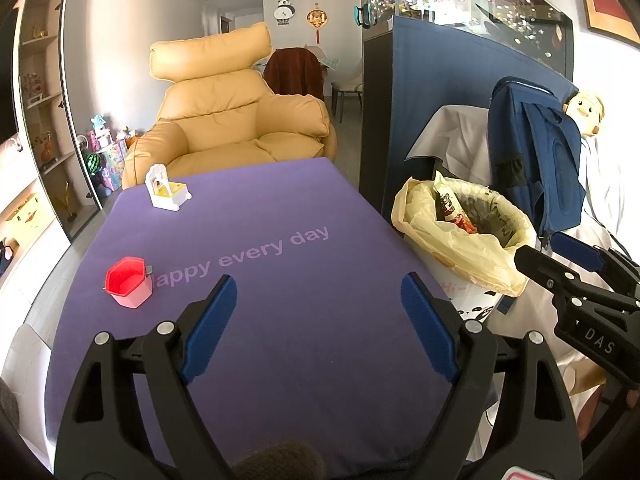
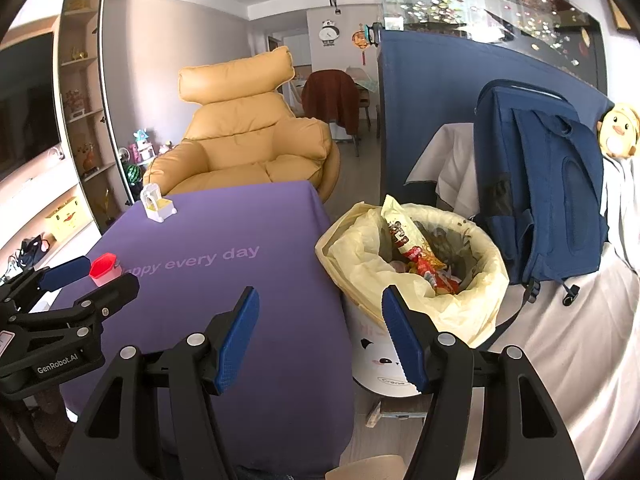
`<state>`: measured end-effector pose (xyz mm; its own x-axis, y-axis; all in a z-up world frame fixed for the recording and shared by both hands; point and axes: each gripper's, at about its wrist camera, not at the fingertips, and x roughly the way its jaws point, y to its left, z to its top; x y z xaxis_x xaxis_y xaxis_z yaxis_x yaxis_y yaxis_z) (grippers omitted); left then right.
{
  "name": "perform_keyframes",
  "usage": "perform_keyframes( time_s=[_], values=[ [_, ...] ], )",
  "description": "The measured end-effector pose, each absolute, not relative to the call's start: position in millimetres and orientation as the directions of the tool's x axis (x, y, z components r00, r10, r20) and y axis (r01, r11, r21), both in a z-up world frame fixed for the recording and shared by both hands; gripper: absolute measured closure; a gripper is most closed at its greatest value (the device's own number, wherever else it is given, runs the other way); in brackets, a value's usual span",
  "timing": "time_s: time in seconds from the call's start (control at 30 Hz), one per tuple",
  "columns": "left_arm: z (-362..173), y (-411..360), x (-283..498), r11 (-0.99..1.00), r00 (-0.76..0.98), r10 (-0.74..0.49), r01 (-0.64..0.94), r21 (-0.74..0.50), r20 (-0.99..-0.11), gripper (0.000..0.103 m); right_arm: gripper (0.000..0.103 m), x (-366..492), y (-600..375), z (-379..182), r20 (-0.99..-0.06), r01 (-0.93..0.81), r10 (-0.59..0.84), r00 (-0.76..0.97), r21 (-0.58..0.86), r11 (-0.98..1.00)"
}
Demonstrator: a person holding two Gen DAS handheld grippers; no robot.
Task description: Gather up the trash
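Two claws are wide apart and hold nothing: the left claw (image 1: 320, 332) hovers over the purple desk (image 1: 280, 280), the right claw (image 2: 320, 336) over the desk edge beside the trash bin (image 2: 420, 272). Wrappers already lie in its yellow bag. I judge the collecting nearly finished; only a red cup (image 1: 129, 282) and a white toy (image 1: 166, 189) stand on the desk, and whether they are trash is unclear. The next move would need a reach to the cup. The bin's bottom is hidden.
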<state>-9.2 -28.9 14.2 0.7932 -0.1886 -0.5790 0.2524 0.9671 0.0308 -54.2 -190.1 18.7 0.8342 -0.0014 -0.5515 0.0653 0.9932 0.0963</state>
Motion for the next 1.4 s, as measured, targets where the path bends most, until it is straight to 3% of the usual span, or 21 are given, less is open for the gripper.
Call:
perform_keyframes(
  time_s=[1.4],
  values=[
    [11.5,-31.1,-11.8,0.967,0.791,-0.191,0.254,0.028,-0.581,0.023,0.043,-54.2,-191.2,18.4,-0.553,0.066,-0.002,0.833,0.096,0.993]
  ],
)
